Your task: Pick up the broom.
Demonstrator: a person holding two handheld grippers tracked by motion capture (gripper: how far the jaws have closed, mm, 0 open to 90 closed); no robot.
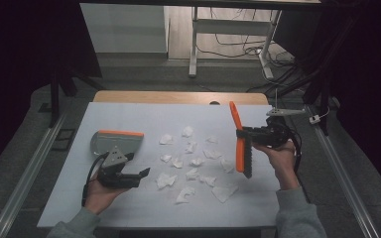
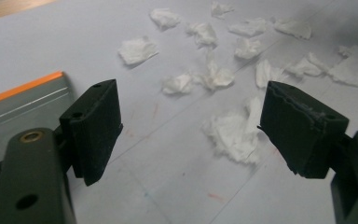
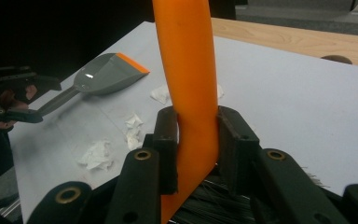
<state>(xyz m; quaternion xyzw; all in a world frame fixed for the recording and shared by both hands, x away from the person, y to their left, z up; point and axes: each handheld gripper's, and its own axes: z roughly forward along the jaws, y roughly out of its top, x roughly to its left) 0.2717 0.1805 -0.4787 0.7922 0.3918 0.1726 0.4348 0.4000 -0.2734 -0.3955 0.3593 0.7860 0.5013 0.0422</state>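
An orange brush (image 1: 238, 144) with black bristles hangs upright over the right of the table, bristles low. My right gripper (image 1: 244, 134) is shut on it; in the right gripper view the jaws (image 3: 196, 135) clamp the orange handle (image 3: 186, 70) from both sides. A grey dustpan (image 1: 117, 142) with an orange front lip lies flat at the left, also seen as the dustpan (image 3: 105, 74) and the dustpan (image 2: 18, 105). My left gripper (image 1: 140, 175) hovers just in front of it, open, with nothing between its jaws (image 2: 186, 112). Crumpled white paper scraps (image 1: 193, 161) lie scattered between the two grippers.
The white table top (image 1: 129, 114) ends in a wooden strip (image 1: 178, 96) at the far side. Metal rails (image 1: 345, 178) run along both sides of the table. A desk frame and cables (image 1: 238, 49) stand on the floor beyond.
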